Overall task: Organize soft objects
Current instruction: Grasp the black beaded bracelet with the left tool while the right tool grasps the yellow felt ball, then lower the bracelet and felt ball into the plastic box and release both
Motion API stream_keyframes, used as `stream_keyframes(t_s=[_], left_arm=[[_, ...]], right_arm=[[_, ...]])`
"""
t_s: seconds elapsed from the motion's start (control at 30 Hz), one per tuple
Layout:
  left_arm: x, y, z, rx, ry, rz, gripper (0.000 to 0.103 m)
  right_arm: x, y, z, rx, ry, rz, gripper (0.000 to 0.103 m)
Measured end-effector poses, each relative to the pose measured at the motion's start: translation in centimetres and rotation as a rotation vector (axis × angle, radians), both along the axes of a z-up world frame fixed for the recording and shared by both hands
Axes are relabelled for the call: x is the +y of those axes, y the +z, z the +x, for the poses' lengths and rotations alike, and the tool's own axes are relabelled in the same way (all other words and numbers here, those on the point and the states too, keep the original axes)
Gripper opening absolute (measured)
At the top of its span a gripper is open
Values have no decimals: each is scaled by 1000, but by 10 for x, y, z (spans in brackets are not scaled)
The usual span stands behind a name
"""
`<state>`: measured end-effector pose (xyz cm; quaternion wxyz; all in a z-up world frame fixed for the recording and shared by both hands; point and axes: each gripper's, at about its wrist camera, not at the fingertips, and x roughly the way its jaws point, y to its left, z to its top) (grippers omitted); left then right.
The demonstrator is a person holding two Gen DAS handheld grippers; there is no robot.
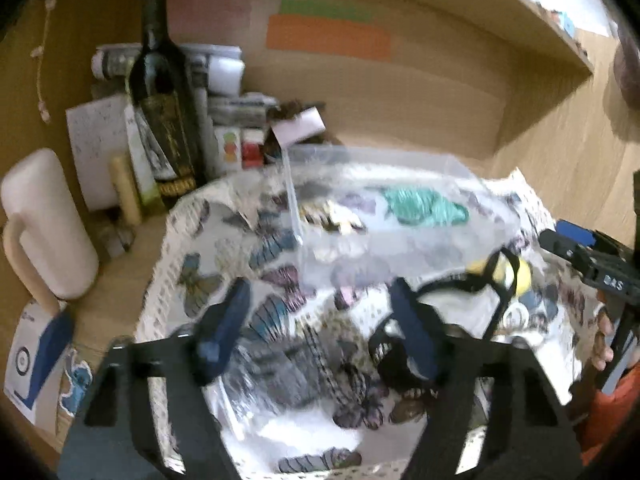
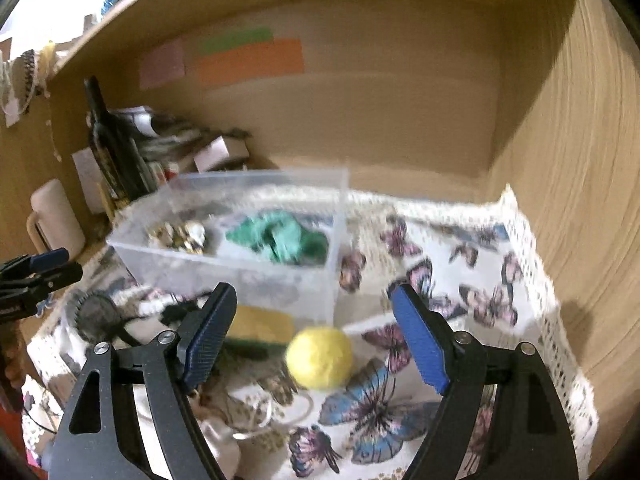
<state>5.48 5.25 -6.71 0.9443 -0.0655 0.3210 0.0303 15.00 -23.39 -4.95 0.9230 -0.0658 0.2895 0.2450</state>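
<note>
Yellow soft ball (image 2: 319,358) lies on butterfly-print cloth (image 2: 460,240), just ahead of right gripper (image 2: 316,340), framed between its two blue-padded fingers (image 2: 420,344) in right wrist view; not touching either. Jaws spread wide, nothing held

Yellow sponge w/ green underside (image 2: 260,330) at 10 o'clock of ball, close beside it, against front wall of clear plastic bin (image 2: 256,272). Bin at 11–12 o'clock of ball, divided; teal cloth (image 2: 280,236) bunched in right compartment, small gold/white bits (image 2: 178,234) in left one

Black strap item w/ round part (image 2: 96,316) at 9 o'clock of sponge, on cloth. White drawstring pouch (image 2: 224,428) at 7 o'clock of ball, partly behind left finger; details blurred

Left gripper (image 1: 320,328) hovers over cloth, jaws wide apart, empty. Black straps (image 1: 492,280) run by its right finger; contact can't tell, motion blur

Background, left wrist view: dark wine bottle (image 1: 160,92) upright at 11 o'clock, cream mug (image 1: 44,224) at 9 o'clock, papers/boxes stacked behind bottle. Orange, green, pink paper strips (image 1: 328,38) on wooden back panel
</note>
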Motion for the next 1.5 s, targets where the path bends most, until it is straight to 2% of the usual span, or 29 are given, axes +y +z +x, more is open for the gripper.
stream_keyframes(t_s=[0.13, 0.3, 0.4, 0.5, 0.53, 0.57, 0.6, 0.67, 0.7, 0.73, 0.77, 0.97, 1.17, 1.33, 1.5], left_arm=[[-6, -12, -2, 30, -19, 3, 42], [-3, -22, -1, 55, 3, 2, 39], [2, -27, 0, 73, 5, -26, 34], [2, -32, 0, 84, 0, -33, 25], [2, -34, 0, 89, -6, -37, 19], [2, -35, 0, 90, -8, -42, 13], [2, -35, 1, 92, -9, -46, 12], [3, -36, 0, 78, -10, -52, 7], [3, -35, 0, 74, -9, -53, 6], [3, -34, -1, 70, -12, -57, 6], [2, -33, -1, 64, -13, -59, 6], [0, -14, -6, 4, -19, -48, 6], [-7, 14, -4, -76, -33, -24, 6], [-8, 35, 10, -135, -41, -18, 6], [-7, 48, 30, -152, -45, -15, 6]], right_arm=[[-4, -13, 4, 44, -12, -9, 78], [-7, -26, 6, 81, -15, -28, 78], [-6, -32, 8, 105, -10, -35, 78], [-2, -35, 10, 121, 3, -40, 78], [0, -36, 12, 126, 7, -46, 77], [2, -37, 13, 131, 11, -50, 75], [4, -39, 16, 145, 18, -55, 73], [7, -44, 20, 171, 28, -63, 61], [8, -47, 22, 185, 31, -69, 55], [9, -50, 23, 199, 34, -71, 43], [9, -51, 23, 209, 38, -70, 42], [-3, -39, 13, 157, 30, -35, 42], [-11, -9, 7, 75, 30, 10, 42], [-9, 20, 1, -13, 49, 56, 42], [6, 42, 6, -79, 86, 90, 42]])
